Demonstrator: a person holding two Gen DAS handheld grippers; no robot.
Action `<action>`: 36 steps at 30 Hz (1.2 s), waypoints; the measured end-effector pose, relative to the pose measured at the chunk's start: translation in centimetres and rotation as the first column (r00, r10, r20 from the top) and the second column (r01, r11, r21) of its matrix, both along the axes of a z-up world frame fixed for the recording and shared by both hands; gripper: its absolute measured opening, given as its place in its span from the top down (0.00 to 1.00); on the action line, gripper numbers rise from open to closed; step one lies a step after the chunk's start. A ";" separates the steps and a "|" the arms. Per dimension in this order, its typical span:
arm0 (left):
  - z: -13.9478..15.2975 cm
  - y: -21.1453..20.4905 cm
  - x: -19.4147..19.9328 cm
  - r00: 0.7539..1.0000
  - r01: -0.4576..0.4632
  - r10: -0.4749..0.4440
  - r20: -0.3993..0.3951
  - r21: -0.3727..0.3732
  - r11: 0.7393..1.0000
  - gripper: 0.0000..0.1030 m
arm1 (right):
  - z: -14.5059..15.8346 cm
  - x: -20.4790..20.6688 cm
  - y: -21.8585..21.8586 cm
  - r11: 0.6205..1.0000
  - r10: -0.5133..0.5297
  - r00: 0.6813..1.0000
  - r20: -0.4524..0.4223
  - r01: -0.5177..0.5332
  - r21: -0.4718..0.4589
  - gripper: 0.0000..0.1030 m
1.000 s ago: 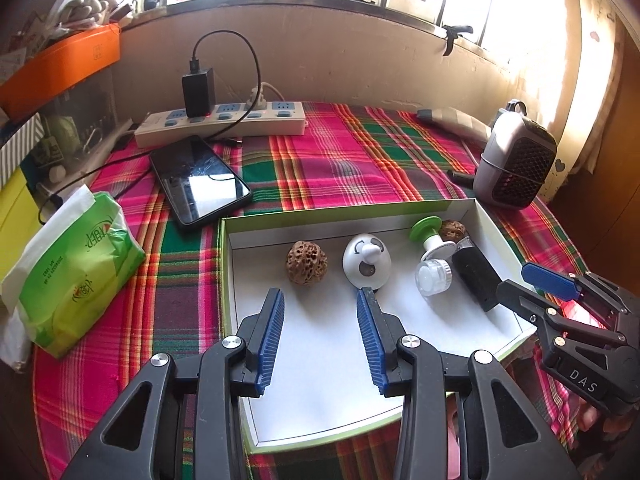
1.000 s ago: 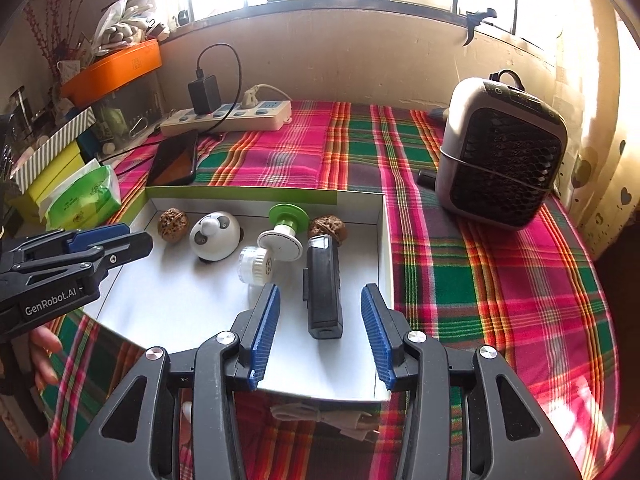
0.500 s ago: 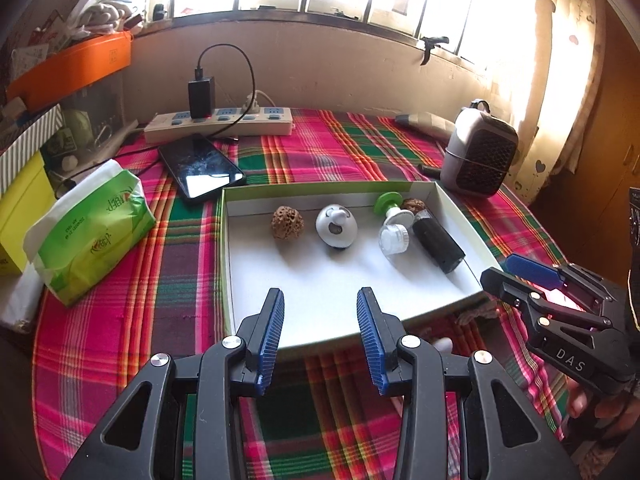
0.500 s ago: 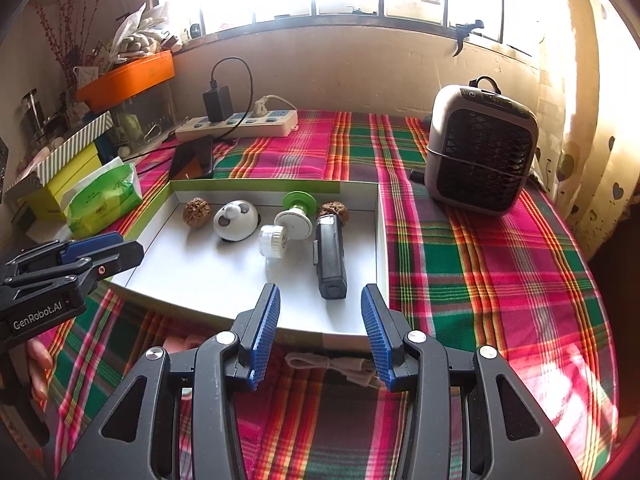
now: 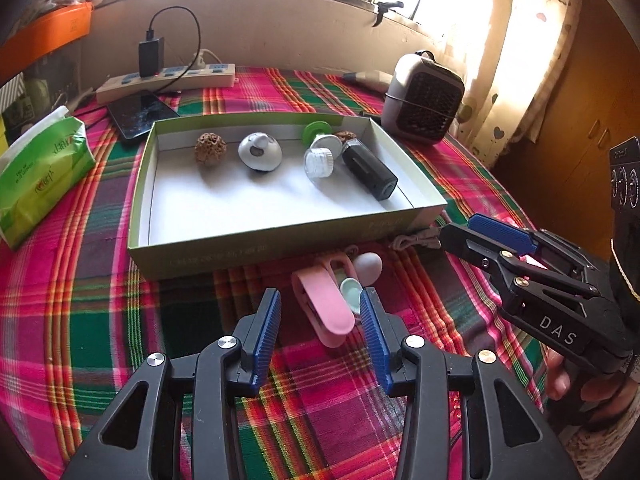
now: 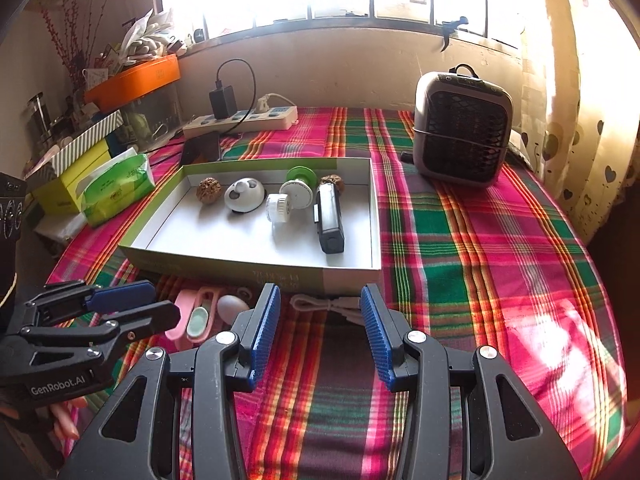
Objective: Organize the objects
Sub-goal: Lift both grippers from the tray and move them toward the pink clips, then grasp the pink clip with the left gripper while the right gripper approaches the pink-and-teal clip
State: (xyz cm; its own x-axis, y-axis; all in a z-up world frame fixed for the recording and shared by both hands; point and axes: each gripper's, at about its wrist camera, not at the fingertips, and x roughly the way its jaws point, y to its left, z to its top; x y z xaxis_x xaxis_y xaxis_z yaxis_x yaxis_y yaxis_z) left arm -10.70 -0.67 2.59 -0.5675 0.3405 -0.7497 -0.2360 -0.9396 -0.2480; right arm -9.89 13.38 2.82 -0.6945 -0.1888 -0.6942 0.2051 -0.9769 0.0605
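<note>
The pink clip (image 5: 322, 306) lies on the plaid table (image 5: 80, 300) just in front of the tray (image 5: 280, 248), a small white egg-shaped thing (image 5: 368, 266) beside it. My left gripper (image 5: 320, 320) hangs over the clip, jaws opening, nothing gripped; my right gripper (image 6: 318, 326) stands apart, empty

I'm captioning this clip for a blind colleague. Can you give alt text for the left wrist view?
The left gripper, jaws opening with nothing between them, points down at a pink clip on a plaid tablecloth, just in front of a shallow box holding small items. The right gripper reaches in from the right, also empty.
</note>
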 end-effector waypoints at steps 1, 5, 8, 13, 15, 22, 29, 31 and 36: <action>-0.2 0.2 0.1 1.000 0.008 -0.008 0.003 0.000 1.000 0.62 | 0.0 0.1 0.0 1.000 0.000 1.000 0.001 0.000 0.000 0.57; -0.7 0.3 0.1 1.000 0.009 -0.009 0.018 -0.007 1.000 0.61 | -0.2 0.3 0.0 1.000 -0.002 1.000 0.004 0.002 -0.006 0.57; -0.7 -0.1 -0.2 1.000 -0.002 0.002 0.017 -0.016 1.000 0.61 | -0.4 0.4 -0.2 1.000 0.002 1.000 0.007 -0.002 -0.005 0.58; -0.9 -0.9 -0.2 0.999 -0.020 0.021 0.024 -0.025 0.999 0.61 | -0.7 0.4 -0.4 1.000 0.011 1.000 0.016 -0.011 -0.005 0.57; -1.2 -1.3 -0.3 0.999 -0.038 0.039 0.030 -0.036 0.999 0.61 | -0.9 0.4 -0.5 1.000 0.014 1.000 0.021 -0.014 -0.004 0.57; -1.4 -0.8 -1.0 0.999 -0.019 0.020 0.026 -0.061 0.998 0.62 | -1.1 0.4 -0.8 1.000 0.019 0.999 0.030 -0.019 -0.009 0.58; -1.4 -0.2 -1.8 1.000 -0.009 0.009 0.004 -0.099 0.995 0.61 | -1.2 0.6 -1.3 1.000 0.028 0.999 0.039 -0.028 0.003 0.58; -1.4 0.1 -1.9 1.000 -0.004 0.003 -0.007 -0.132 0.991 0.62 | -1.2 0.6 -1.5 1.000 0.029 0.999 0.040 -0.030 0.004 0.58; -1.5 0.1 -1.9 1.000 -0.010 0.008 -0.010 -0.154 0.988 0.69 | -1.2 0.6 -1.8 0.999 0.033 0.999 0.041 -0.034 0.012 0.58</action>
